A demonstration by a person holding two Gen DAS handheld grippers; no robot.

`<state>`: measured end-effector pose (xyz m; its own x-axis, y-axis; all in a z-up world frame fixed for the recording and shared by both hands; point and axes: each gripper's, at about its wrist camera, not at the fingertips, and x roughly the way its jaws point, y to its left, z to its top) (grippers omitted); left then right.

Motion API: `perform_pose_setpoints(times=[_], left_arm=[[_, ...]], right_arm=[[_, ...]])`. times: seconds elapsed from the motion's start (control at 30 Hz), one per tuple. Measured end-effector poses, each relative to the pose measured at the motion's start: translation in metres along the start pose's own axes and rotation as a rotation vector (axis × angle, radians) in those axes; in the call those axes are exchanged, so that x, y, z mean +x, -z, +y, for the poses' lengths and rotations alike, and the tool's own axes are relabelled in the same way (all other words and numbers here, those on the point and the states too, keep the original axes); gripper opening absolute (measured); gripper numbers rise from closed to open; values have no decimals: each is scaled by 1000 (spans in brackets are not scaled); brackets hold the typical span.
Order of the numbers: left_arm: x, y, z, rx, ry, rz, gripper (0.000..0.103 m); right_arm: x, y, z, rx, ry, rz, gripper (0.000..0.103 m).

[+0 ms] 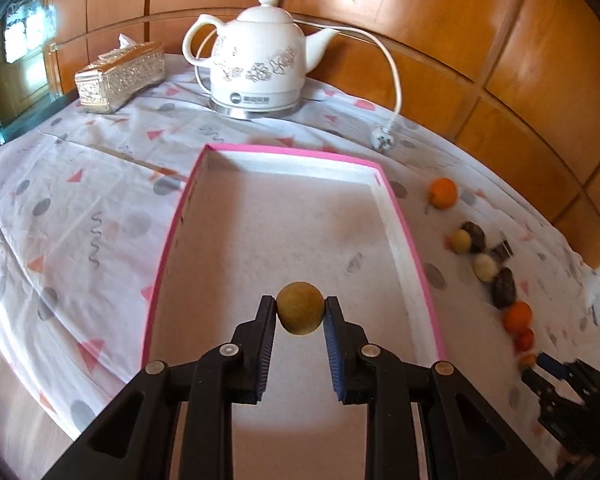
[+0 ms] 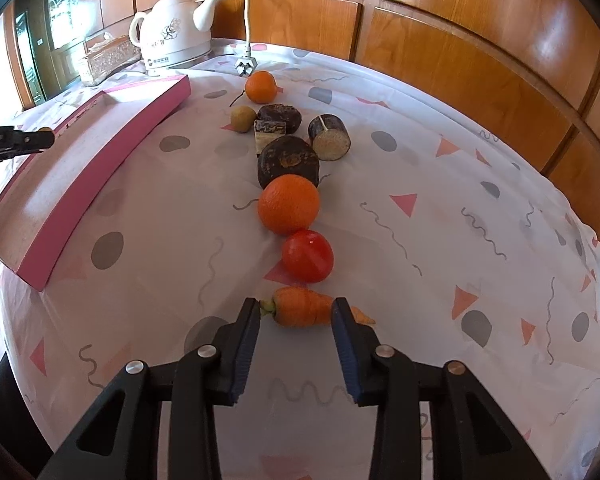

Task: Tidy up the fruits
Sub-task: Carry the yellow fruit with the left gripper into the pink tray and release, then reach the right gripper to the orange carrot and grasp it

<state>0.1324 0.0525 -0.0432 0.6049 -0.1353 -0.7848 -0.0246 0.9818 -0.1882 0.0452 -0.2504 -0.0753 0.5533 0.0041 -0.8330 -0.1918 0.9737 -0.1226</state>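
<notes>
My left gripper (image 1: 300, 309) is shut on a small green-brown kiwi (image 1: 300, 314) and holds it above the near part of the pink-rimmed white tray (image 1: 380, 200). In the right wrist view my right gripper (image 2: 296, 308) is open, just above the cloth, with a small carrot (image 2: 300, 312) lying between its fingertips. Beyond the carrot a row runs away from me: a red tomato (image 2: 307, 255), a large orange (image 2: 289, 204), dark brown pieces (image 2: 288, 160), a cut piece with a pale face (image 2: 330, 138), another kiwi (image 2: 243, 118) and a far orange (image 2: 261, 87).
A white kettle (image 1: 256, 56) with its cord and plug (image 1: 382, 140) stands at the back, a glittery tissue box (image 1: 120, 78) to its left. The patterned cloth (image 2: 420, 240) covers the table. Wooden panels (image 2: 480, 60) close the back and right. The tray's pink wall (image 2: 100, 168) is left of the row.
</notes>
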Motion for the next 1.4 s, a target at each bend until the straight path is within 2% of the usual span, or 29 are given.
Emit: perform_pose_setpoints(times=[0.1,0.13,0.2,0.47,0.57,0.93,1.17,1.4], left_arm=[[5,-2,1,-13,-38,0,26],[6,-2,1,-16,-38,0,29],[3,2,-2,-13,-50,-10,51],[-16,26,-25,46,-28,-43,52],[-28,34,-34,72,-23,-63,59],[-61,60,-53,152,20,-108,66],[-62,69,-45,118,53,-81,69],[-66,72,-27,52,26,-88,71]], right_arm=[[2,-2,0,2,0,-5,38],[3,-2,-1,7,-2,-8,38],[4,-4,-2,19,-4,-12,38],[7,-7,-1,14,9,-15,38],[8,-8,0,9,21,-17,38],[8,-7,4,0,48,-25,38],[6,-3,6,17,57,-36,38],[3,0,4,67,57,-45,38]])
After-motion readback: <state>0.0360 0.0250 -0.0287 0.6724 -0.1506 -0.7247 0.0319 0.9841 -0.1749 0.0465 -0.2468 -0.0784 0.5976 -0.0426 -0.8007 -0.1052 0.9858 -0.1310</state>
